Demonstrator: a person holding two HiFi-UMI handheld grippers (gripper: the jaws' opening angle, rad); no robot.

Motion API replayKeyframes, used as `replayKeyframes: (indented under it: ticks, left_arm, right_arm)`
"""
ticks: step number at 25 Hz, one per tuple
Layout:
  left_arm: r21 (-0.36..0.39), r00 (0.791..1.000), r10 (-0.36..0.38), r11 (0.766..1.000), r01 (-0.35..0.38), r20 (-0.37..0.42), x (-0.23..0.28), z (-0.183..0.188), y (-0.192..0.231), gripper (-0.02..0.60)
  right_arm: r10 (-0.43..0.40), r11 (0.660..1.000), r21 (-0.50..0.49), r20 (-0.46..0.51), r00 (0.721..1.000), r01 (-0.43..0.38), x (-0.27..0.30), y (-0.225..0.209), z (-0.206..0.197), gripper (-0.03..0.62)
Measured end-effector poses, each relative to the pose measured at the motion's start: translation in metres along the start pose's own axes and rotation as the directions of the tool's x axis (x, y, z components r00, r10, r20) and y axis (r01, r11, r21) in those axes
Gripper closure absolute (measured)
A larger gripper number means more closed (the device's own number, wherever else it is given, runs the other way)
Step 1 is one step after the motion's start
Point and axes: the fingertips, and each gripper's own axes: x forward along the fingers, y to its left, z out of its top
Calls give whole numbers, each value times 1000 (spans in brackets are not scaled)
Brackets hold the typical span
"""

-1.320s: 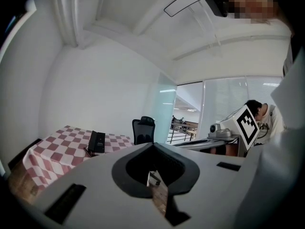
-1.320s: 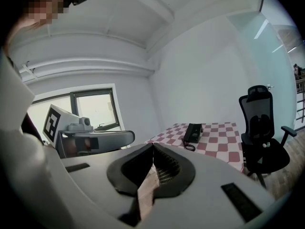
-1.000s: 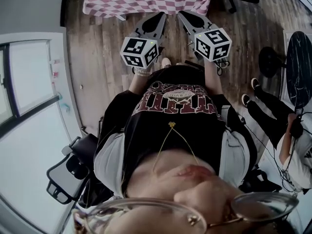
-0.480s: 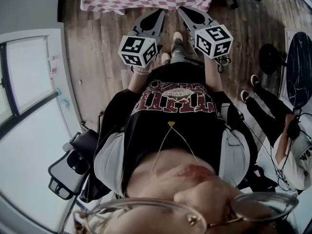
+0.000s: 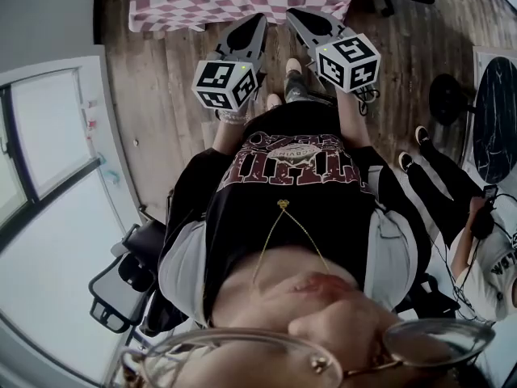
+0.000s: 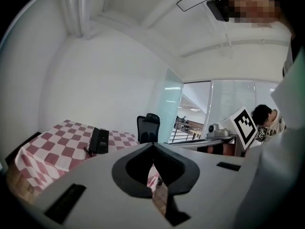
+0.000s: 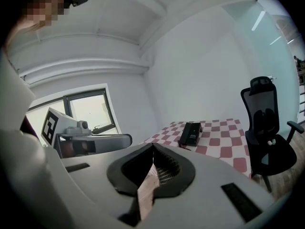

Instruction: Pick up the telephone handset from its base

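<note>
Black telephone (image 6: 99, 140) flat on checkered tablecloth (image 6: 57, 148)

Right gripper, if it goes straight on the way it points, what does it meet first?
Probably the near edge of the pink-and-white checked tablecloth; the black telephone lies farther back, right of that line. Depth is unclear.

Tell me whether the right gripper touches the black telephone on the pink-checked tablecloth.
Apart. The right gripper view shows the black telephone on the pink-checked tablecloth, well beyond the shut, empty jaws of the right gripper.
</note>
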Motion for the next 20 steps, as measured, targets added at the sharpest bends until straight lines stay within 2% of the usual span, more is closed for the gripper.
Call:
replayKeyframes:
  ticks: [14, 20]
  left_arm:
    - [7, 998, 58, 998, -58, 17, 78, 35, 14, 574]
    - [3, 996, 82, 997, -82, 32, 100, 46, 15, 574]
  right_arm:
    - [79, 997, -25, 0, 997, -79, 28, -68, 46, 576]
    - [119, 992, -35, -5, 993, -119, 33, -82, 56, 576]
